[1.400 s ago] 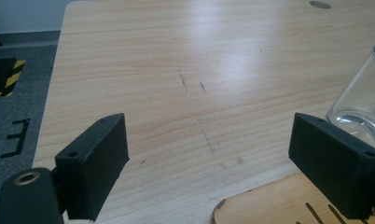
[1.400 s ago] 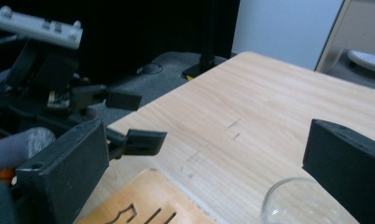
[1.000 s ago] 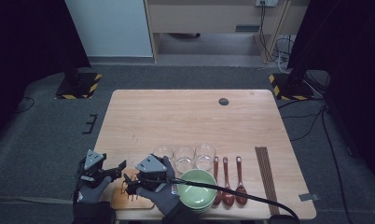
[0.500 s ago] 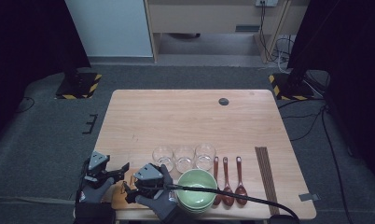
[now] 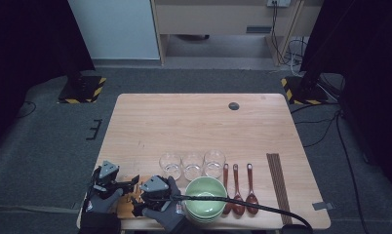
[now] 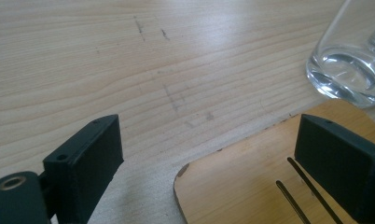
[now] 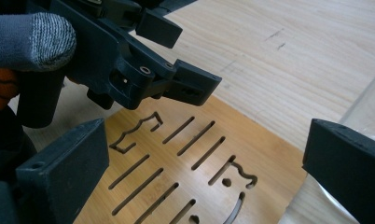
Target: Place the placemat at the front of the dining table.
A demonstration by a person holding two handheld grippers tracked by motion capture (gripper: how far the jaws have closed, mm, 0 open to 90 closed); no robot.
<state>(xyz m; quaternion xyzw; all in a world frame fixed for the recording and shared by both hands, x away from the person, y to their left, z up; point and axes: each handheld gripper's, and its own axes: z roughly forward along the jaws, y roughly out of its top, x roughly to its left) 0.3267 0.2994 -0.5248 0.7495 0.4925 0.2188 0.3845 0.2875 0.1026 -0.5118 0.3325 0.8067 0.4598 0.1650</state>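
- Left hand-held gripper (image 5: 128,184): jaws spread wide and empty, poised over the corner of the slotted wooden board (image 7: 185,172); one jaw stands above the bare surface (image 5: 194,126), the other above the board, presumably to straddle its edge.
- Right hand-held gripper (image 7: 204,172): likewise released, hovering above the board's cut-out slots, just beside the left one.
- Slotted wooden board: lies flat at the near left corner of the surface, beneath both grippers; its low profile probably calls for a grip by the rim.
- Three glasses (image 5: 192,165): stand in a row beyond the board, the nearest close to its far corner.
- Green bowl (image 5: 205,193), three spoons (image 5: 238,183), chopsticks (image 5: 278,180): arranged rightward along the near edge.
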